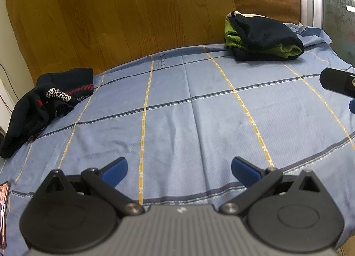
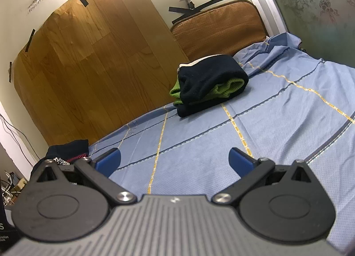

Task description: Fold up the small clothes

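both hand-held grippers agape above blue cloth

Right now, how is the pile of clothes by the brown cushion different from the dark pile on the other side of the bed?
The pile by the cushion is folded and stacked; the dark pile is crumpled and spread out. The folded stack shows bright green between navy layers; the crumpled pile shows red stripes and a black-and-white speckled bit. The stack sits well on the blue sheet; the crumpled pile hangs over its edge. Both are mostly dark and untouched.
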The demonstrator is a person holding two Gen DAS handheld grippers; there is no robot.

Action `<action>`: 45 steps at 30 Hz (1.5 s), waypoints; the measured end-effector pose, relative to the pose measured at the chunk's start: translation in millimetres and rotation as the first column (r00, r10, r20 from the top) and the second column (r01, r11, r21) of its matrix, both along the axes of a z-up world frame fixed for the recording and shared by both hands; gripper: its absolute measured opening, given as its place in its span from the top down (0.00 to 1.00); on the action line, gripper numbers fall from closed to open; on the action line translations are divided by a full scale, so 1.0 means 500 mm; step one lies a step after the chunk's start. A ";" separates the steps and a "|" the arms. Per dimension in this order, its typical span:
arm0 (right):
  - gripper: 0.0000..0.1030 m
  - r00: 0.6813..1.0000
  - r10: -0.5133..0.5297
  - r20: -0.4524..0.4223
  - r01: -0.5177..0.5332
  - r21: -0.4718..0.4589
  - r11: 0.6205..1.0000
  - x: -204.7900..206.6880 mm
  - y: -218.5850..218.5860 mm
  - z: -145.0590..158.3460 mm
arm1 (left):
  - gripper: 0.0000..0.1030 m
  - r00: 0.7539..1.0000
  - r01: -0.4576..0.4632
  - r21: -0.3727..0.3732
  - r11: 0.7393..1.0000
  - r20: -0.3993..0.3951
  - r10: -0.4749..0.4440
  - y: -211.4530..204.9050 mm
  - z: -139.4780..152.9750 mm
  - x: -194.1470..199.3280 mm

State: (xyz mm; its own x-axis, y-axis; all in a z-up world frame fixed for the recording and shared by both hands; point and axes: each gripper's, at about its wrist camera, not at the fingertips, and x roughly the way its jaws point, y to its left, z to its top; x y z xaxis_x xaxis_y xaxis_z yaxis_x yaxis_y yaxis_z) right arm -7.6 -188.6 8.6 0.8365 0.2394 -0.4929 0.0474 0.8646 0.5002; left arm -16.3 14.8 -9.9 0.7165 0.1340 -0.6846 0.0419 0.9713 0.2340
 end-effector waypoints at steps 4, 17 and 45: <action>0.00 1.000 -0.002 -0.002 0.002 0.003 1.000 -0.001 -0.002 -0.004 | 0.00 1.000 0.000 0.002 1.000 -0.003 0.000 0.000 -0.002 0.000; 0.00 1.000 -0.002 -0.012 0.002 0.006 1.000 -0.003 -0.002 -0.010 | 0.00 1.000 -0.009 0.004 1.000 -0.012 0.009 0.001 -0.009 0.002; 0.00 1.000 -0.003 -0.026 0.004 0.010 1.000 -0.002 -0.001 -0.020 | 0.00 0.999 -0.003 0.012 1.000 -0.035 0.003 0.000 -0.018 0.006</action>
State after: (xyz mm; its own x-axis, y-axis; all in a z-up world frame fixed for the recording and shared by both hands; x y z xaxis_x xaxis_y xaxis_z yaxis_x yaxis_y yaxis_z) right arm -8.8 -189.2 -1.7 0.8241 0.2415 -0.5124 0.0638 0.8592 0.5077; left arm -13.4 14.8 -18.7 0.6920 0.1447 -0.7072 0.0471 0.9686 0.2442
